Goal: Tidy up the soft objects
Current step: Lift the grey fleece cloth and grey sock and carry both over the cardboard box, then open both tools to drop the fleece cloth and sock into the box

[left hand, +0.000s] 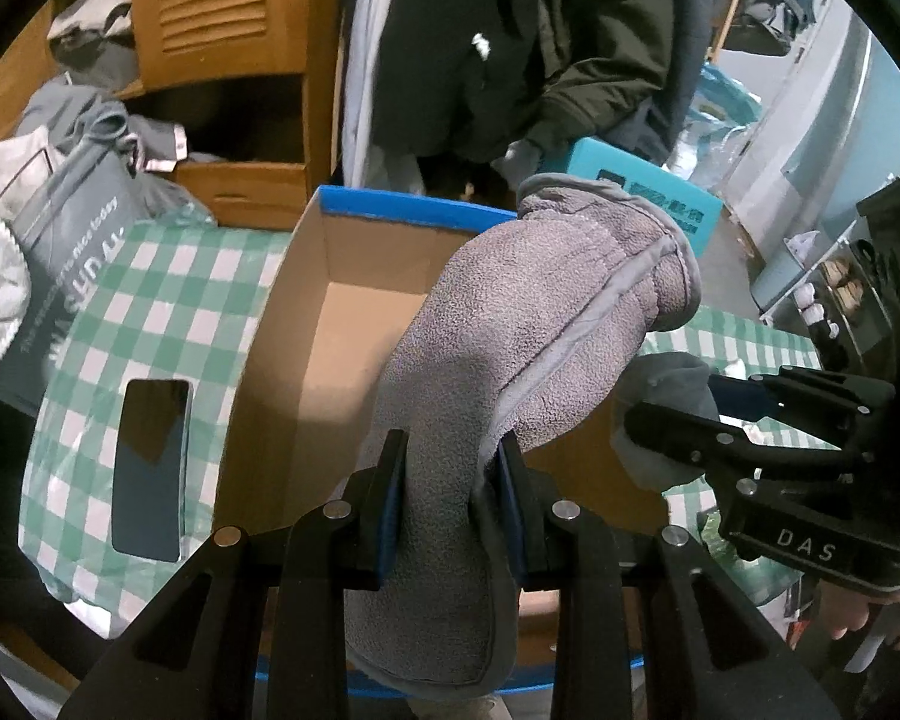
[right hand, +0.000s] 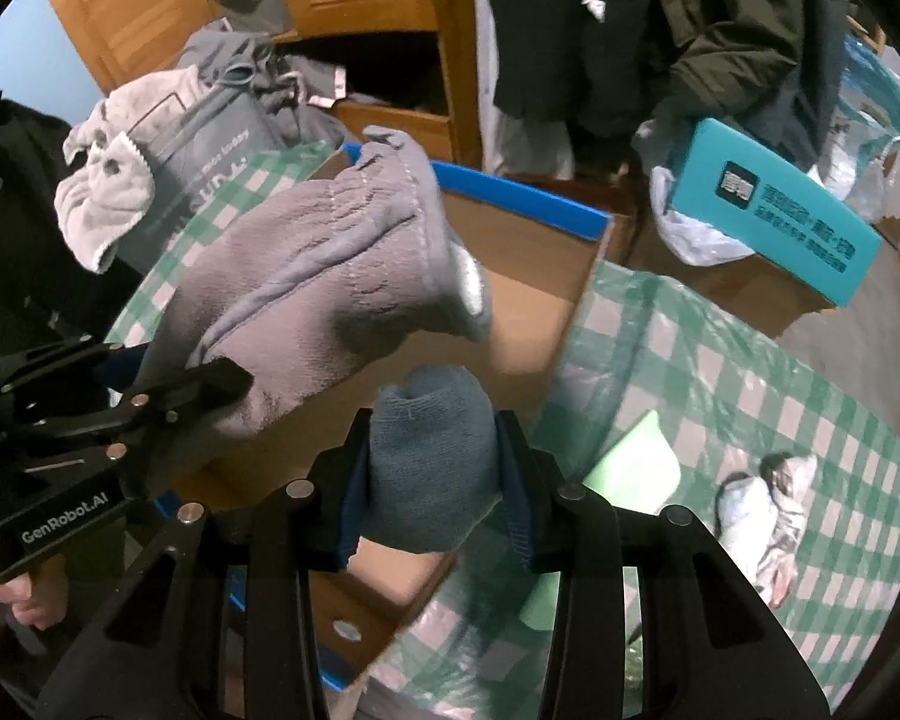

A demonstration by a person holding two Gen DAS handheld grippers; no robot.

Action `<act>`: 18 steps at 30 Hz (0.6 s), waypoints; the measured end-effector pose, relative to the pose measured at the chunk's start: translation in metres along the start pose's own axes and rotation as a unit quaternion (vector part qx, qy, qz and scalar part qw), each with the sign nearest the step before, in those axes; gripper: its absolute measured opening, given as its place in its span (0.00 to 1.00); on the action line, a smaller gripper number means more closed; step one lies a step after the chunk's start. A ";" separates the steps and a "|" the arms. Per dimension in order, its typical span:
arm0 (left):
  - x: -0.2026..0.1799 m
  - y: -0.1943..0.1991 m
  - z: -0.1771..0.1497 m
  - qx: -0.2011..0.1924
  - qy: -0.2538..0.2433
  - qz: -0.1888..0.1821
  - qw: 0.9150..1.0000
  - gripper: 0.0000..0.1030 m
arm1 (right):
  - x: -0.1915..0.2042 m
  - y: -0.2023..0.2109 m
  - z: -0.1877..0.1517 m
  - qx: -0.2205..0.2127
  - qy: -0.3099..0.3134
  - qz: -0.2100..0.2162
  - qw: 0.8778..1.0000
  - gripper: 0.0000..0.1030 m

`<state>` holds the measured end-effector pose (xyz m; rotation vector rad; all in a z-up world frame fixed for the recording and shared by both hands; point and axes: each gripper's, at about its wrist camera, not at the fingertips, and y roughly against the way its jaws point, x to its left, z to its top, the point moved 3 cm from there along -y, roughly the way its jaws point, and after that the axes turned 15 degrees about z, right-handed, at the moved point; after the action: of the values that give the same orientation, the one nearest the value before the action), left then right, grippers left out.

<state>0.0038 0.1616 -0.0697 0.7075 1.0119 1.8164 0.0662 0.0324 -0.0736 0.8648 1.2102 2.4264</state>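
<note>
My left gripper (left hand: 450, 492) is shut on a grey fleece glove (left hand: 528, 324) and holds it above an open cardboard box with a blue rim (left hand: 306, 372). The glove also shows in the right wrist view (right hand: 318, 282), with the left gripper (right hand: 174, 396) at the left. My right gripper (right hand: 432, 474) is shut on a rolled blue-grey sock (right hand: 429, 456), held over the box's near right side (right hand: 510, 276). In the left wrist view the right gripper (left hand: 678, 420) comes in from the right with the sock (left hand: 666, 396). The box floor that shows is bare.
The box sits on a green-and-white checked cloth (left hand: 156, 300). A dark phone (left hand: 150, 468) lies left of the box. A grey bag and white towel (left hand: 6, 288) are at far left. A teal box (right hand: 780, 210), wooden cabinet (left hand: 228, 18) and hanging coats stand behind. A patterned sock (right hand: 768, 510) lies on the cloth at right.
</note>
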 end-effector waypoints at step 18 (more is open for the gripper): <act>0.010 -0.010 -0.001 0.015 0.002 0.031 0.999 0.46 | 0.002 -0.016 0.005 0.010 -0.014 0.013 1.000 0.62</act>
<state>0.0033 0.1726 -0.0782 0.7601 1.0325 1.8601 0.0679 0.0455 -0.0832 0.9216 1.2240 2.4174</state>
